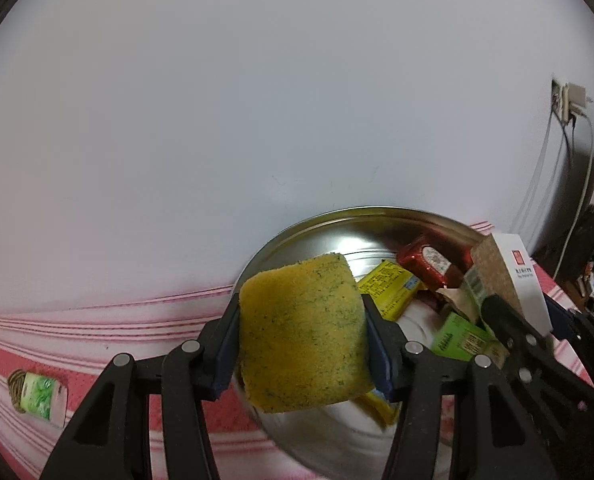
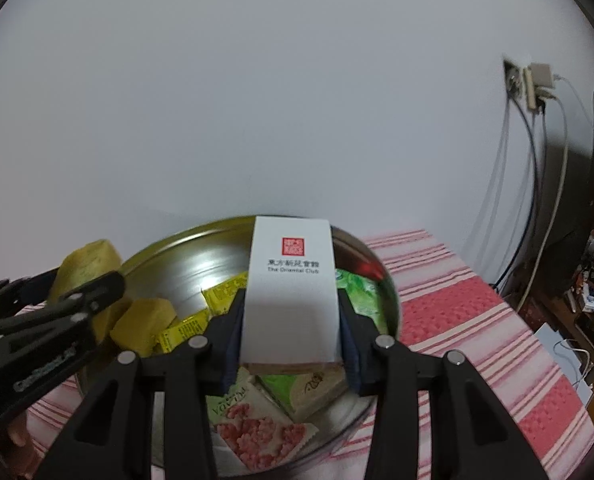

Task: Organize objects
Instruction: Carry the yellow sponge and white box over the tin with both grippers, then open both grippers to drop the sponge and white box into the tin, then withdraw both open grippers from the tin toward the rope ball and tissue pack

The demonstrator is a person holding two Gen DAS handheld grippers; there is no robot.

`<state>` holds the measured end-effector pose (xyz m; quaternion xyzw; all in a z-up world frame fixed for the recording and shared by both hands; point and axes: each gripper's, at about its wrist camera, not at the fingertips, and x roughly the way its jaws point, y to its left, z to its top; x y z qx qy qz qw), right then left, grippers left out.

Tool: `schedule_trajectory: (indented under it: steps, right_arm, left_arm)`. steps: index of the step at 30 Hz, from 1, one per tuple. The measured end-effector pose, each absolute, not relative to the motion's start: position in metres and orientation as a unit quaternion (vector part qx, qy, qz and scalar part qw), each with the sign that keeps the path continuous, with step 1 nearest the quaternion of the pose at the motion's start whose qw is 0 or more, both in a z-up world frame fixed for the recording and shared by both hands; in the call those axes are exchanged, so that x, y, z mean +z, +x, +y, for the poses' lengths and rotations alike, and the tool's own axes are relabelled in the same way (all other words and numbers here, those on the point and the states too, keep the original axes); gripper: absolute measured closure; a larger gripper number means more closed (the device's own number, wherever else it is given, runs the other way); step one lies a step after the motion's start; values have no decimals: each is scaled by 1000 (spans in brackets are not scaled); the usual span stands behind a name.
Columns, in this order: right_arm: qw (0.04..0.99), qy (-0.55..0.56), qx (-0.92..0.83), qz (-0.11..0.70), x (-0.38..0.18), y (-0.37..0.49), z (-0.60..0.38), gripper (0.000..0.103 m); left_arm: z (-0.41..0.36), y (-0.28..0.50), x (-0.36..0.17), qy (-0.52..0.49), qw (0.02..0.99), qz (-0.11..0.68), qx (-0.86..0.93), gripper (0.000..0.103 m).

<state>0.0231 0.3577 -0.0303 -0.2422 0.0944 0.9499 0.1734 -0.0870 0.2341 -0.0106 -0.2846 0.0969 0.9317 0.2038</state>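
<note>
Over a wide steel bowl on a tabletop covered in a red and white striped cloth, two hand-held claws hung side by side, each carrying something. The left claw was clenched on a yellow sponge flecked with green, its blue pads pressing the sponge's two sides, and the sponge sat above the bowl's near left rim. The right claw gripped a tall white box printed with a red seal and dark lettering, upright between its pads and above the middle of the bowl.

The bowl already held a heap of small goods: yellow packets, a red foil packet, green packets and a pink flowered packet. A roll of twine with a green label lay alone on the cloth, well to the left of the bowl.

The step in hand appeared to be delivery: both items were being brought over the bowl for dropping in. The next move would call for lowering each claw into the bowl and easing the pads apart, one at a time, since the two claws were close together. The twine looked like the piece still to collect.
</note>
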Motion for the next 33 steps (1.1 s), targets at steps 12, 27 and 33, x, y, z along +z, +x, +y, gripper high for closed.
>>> schedule_trajectory:
  steps: [12,27,33]
  right_arm:
    - [138,-235,953,135,-36,19,387,22]
    - [211,-143,954,159,-22,55,383,3]
    - [229,-140,946,180,-20,59,400,2]
  left_arm:
    - [240,-110,-24,-310,197,103,924,23]
    - [209,-79,10,-258,192,71,944,3]
    - [203,-79,1,-263,188,68,944,3]
